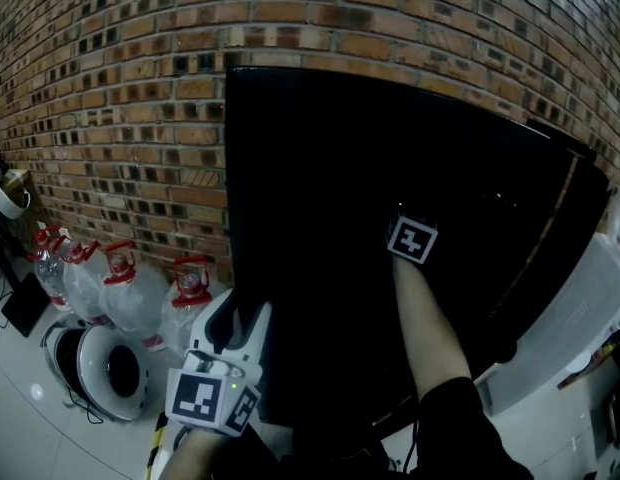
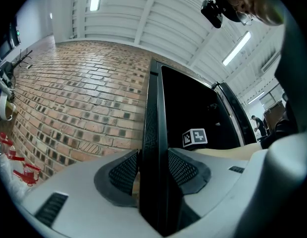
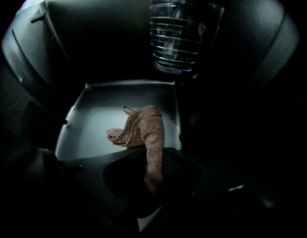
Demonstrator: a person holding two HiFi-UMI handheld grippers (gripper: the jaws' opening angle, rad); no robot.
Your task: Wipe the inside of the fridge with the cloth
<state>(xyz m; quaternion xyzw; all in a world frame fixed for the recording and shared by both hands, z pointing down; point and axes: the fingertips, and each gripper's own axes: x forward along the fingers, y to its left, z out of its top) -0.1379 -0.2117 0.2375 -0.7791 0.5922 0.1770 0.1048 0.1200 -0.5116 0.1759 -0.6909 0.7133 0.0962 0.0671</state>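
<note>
Gripping black fridge door (image 2: 156, 108) edge with left claw (image 2: 152, 175), right claw (image 3: 152, 166) clenched on pinkish cloth (image 3: 143, 128) inside fridge (image 3: 94, 118)

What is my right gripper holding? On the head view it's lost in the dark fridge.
Observer: The right gripper is shut on the cloth.
Operator: What's around it in there?
Observer: A clear bottle shows beyond the cloth, past a pale shelf.
Operator: And my left gripper?
Observer: The left gripper is clamped on the fridge edge, one pad on each side.
</note>
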